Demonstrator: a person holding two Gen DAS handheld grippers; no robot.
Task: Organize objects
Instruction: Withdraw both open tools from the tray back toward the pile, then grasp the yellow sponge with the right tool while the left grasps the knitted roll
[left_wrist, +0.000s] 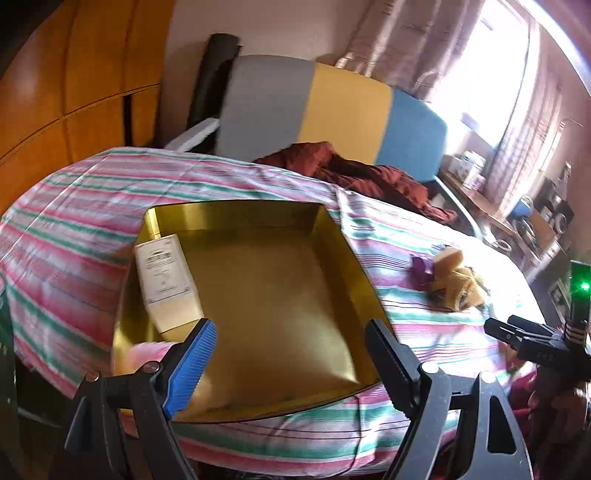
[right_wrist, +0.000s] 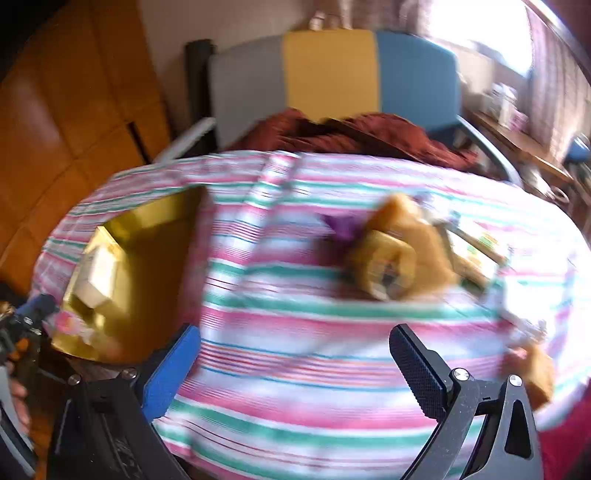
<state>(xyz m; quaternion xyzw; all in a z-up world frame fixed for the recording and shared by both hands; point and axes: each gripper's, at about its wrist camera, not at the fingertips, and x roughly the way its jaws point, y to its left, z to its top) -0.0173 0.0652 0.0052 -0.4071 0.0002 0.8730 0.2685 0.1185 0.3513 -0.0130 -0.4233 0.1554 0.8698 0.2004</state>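
A gold box lies open on the striped bed. A cream carton lies inside it at the left, and something pink sits at its near left corner. My left gripper is open and empty just above the box's near edge. A tan plush toy with a purple piece lies right of the box. In the right wrist view, which is blurred, my right gripper is open and empty over the sheet, short of the plush toy. The gold box is at its left.
A dark red blanket is bunched at the head of the bed under a grey, yellow and blue headboard. A wooden wardrobe stands left. A cluttered desk stands right by the window. A flat printed item lies beside the plush.
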